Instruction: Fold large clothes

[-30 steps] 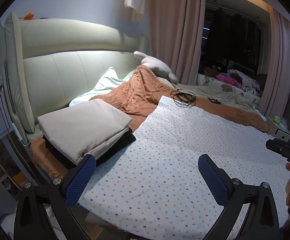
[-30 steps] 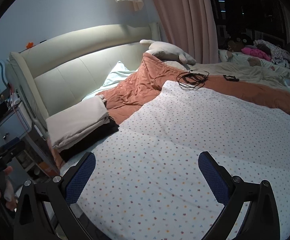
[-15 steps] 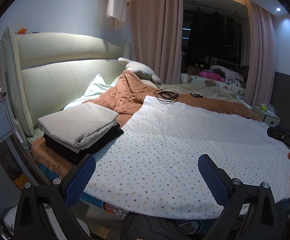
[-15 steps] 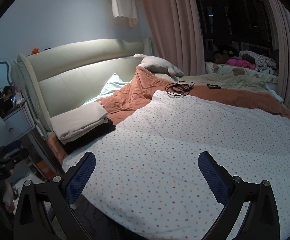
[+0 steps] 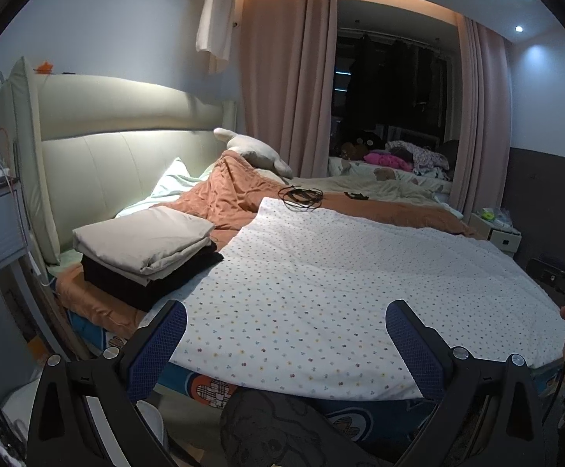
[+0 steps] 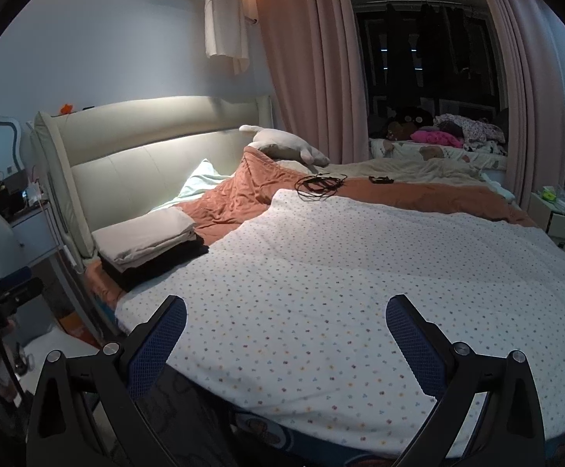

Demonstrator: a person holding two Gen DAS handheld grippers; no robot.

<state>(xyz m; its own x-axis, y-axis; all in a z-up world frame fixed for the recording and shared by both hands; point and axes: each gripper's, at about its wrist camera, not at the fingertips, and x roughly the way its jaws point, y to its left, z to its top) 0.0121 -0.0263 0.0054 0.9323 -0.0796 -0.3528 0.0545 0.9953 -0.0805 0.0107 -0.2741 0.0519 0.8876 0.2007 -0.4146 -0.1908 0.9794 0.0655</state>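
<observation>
Since the earlier frames both tools have drawn back and risen from the bed, so its near edge now shows. The left gripper (image 5: 285, 344) and right gripper (image 6: 285, 340) hang with fingers spread wide, gripping nothing. The dotted white sheet (image 5: 340, 284) lies spread flat across the mattress, beside a folded beige-and-black stack (image 5: 146, 249) near the headboard (image 5: 126, 128), with a coiled black cable (image 5: 301, 195) at its far edge.
</observation>
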